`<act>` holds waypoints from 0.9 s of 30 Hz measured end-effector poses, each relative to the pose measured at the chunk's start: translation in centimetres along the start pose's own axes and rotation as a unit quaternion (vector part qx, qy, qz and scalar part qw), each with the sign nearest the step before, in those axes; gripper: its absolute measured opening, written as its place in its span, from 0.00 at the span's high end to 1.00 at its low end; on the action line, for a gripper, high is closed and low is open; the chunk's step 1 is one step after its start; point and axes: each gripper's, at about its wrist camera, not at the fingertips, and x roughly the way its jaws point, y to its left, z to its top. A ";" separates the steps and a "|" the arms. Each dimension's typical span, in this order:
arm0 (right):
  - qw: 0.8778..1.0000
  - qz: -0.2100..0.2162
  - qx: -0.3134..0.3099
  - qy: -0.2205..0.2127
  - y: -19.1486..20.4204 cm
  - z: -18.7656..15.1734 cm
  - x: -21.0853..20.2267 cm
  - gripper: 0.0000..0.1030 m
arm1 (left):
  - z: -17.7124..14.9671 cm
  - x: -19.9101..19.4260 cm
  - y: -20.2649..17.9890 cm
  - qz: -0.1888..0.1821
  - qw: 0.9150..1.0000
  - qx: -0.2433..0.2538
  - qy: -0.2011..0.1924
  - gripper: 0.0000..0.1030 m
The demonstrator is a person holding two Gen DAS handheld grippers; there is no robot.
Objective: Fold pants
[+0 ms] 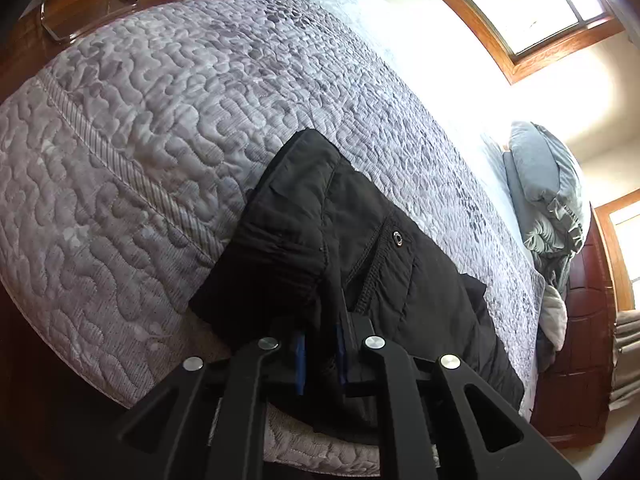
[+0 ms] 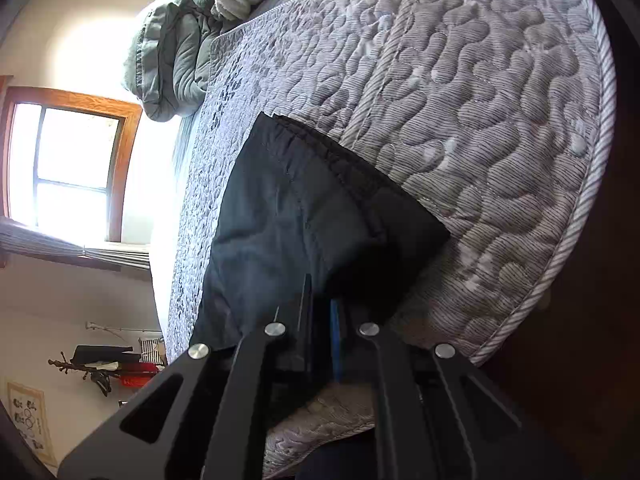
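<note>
Black pants [image 1: 320,240] lie on a grey quilted bedspread [image 1: 160,120] near the bed's close edge. In the left wrist view the waist end shows a seam and a small metal eyelet [image 1: 397,235]. My left gripper [image 1: 320,344] is shut on the near edge of the pants, black cloth pinched between its blue pads. In the right wrist view the pants [image 2: 288,216] show a ribbed hem along the upper right. My right gripper [image 2: 322,332] is shut on the near edge of that cloth, with the fabric bunched between the pads.
The bedspread [image 2: 480,100] curves off at the bed's corner. A heap of grey-green bedding [image 1: 548,200] and pillows [image 2: 176,52] lies at the head end. Wooden-framed windows [image 1: 532,4] glare brightly. A wooden bed frame [image 1: 588,340] stands at the right. A coat rack [image 2: 104,364] stands by the wall.
</note>
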 end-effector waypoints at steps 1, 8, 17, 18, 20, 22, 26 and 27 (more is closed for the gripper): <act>1.000 -0.003 0.002 -0.001 -0.4 -0.1 -0.1 0.94 | -0.2 0.2 0.2 0.002 1.000 -0.001 0.003 0.89; 1.000 -0.013 0.000 0.000 -1.2 -0.2 -0.5 0.95 | -1.0 1.1 1.9 0.002 1.000 -0.014 0.010 0.89; 1.000 0.002 0.024 -0.002 -2.6 0.0 -1.0 0.72 | -1.8 1.8 2.2 0.010 1.000 -0.002 0.016 0.79; 1.000 -0.004 0.023 -0.021 -2.7 0.0 -2.4 0.59 | -1.9 1.2 2.0 0.013 1.000 0.004 0.010 0.66; 0.999 -0.003 0.027 -0.042 -3.2 0.3 -4.3 0.54 | -2.6 -0.6 1.7 0.039 0.999 0.010 -0.031 0.20; 0.998 0.013 0.040 -0.039 -3.9 0.4 -5.0 0.46 | -3.6 -2.1 1.5 0.045 0.996 0.018 -0.073 0.10; 0.998 0.028 0.040 -0.029 -4.5 0.2 -4.1 0.46 | -4.9 -1.6 1.4 0.045 0.997 0.021 -0.056 0.10; 0.998 0.034 0.044 -0.026 -4.7 0.2 -3.5 0.46 | -5.2 -1.2 1.3 0.047 0.997 0.023 -0.049 0.10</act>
